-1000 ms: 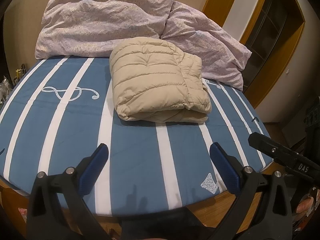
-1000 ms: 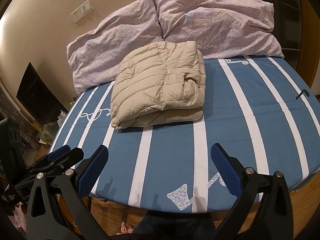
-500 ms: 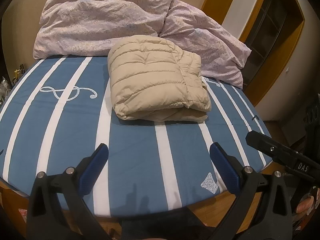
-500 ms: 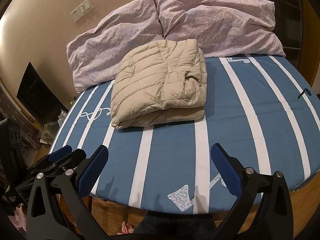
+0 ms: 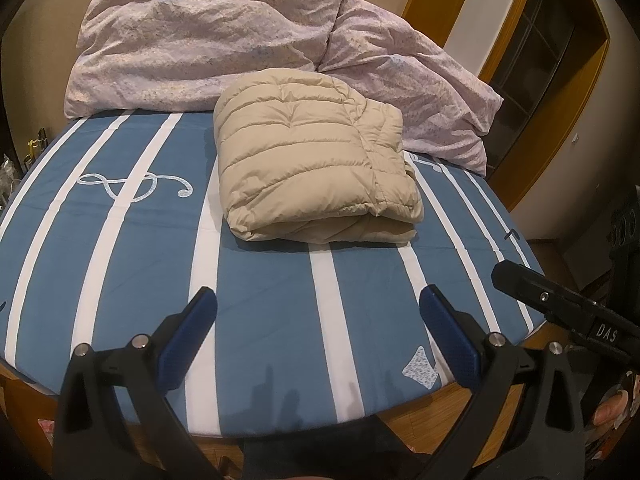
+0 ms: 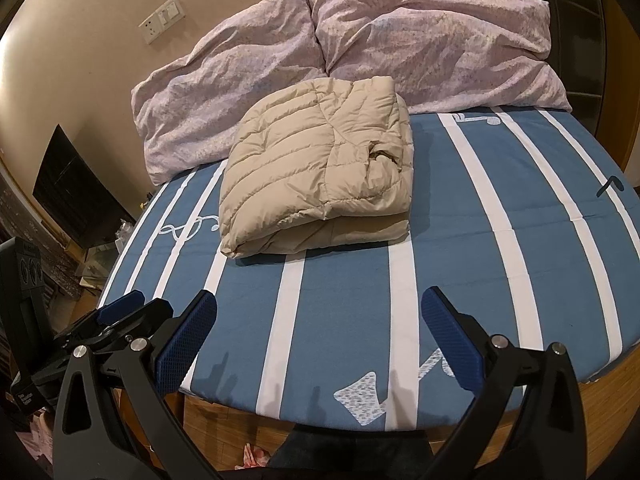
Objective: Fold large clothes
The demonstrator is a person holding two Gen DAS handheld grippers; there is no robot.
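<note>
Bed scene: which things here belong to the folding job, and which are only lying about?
Belong to the job:
- beige puffer jacket, folded on the striped bed sheet
- left gripper, open
- right gripper, open

Only lying about:
- pink duvet
- wall socket
- dark screen

Count: 1 folded beige jacket [image 5: 316, 168], 2 lilac pillows [image 5: 200, 44], 1 striped bed [image 5: 260, 280], 2 grippers [image 5: 318, 316], 1 wall socket plate [image 6: 162, 19].

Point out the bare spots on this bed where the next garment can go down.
Free: striped blue sheet right of the folded beige puffer jacket, the near strip before both open grippers, and the treble-clef patch to its left. Crowded: the rumpled lilac duvet behind.
</note>
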